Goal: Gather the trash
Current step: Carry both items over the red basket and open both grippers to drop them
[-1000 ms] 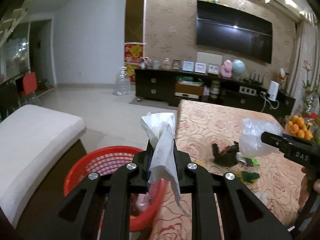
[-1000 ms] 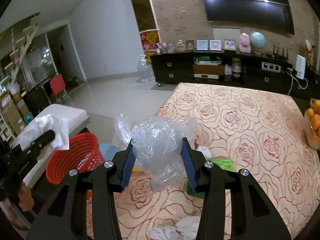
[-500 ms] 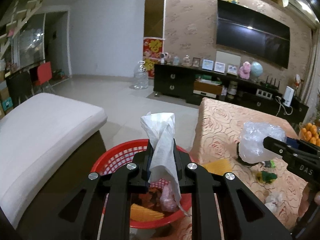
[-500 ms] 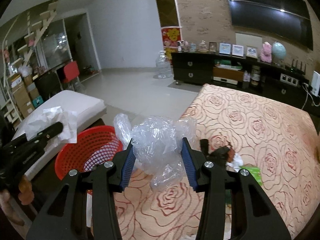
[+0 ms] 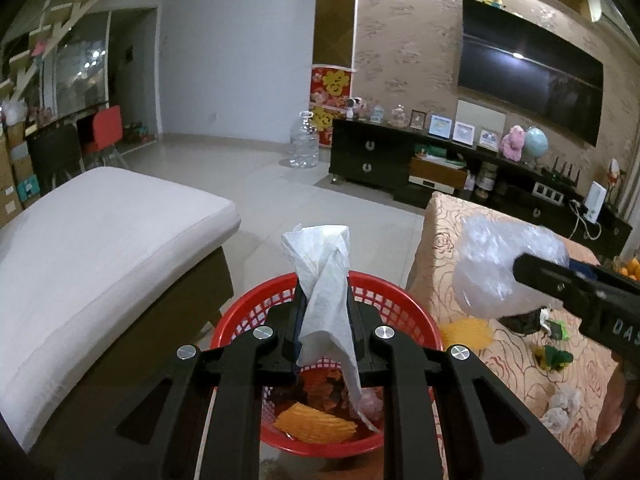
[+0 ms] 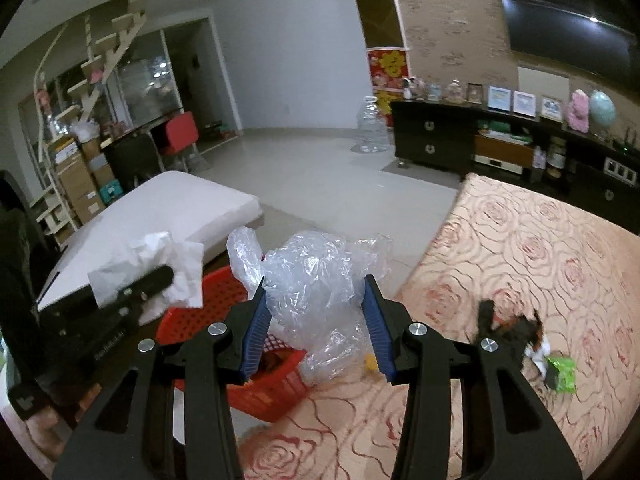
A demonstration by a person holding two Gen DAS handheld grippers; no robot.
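Observation:
My left gripper (image 5: 323, 308) is shut on a white tissue (image 5: 326, 280) and holds it over the red mesh basket (image 5: 404, 304), which holds orange and dark scraps. My right gripper (image 6: 315, 304) is shut on a crumpled clear plastic bag (image 6: 316, 280), above the table's left edge next to the basket (image 6: 216, 304). The left gripper with the tissue (image 6: 160, 256) shows at the left of the right wrist view. The bag (image 5: 496, 264) shows at the right of the left wrist view.
The rose-patterned table (image 6: 540, 248) carries a dark wrapper (image 6: 512, 328), a green packet (image 6: 562, 372), a yellow scrap (image 5: 468, 330) and white wads (image 5: 560, 404). A white cushioned bench (image 5: 100, 232) stands left of the basket. A dark TV cabinet (image 5: 400, 160) lines the far wall.
Both grippers have swung left toward the basket with their loads. The tissue now hangs over the basket's middle, and the plastic bag has come to the table's left edge.

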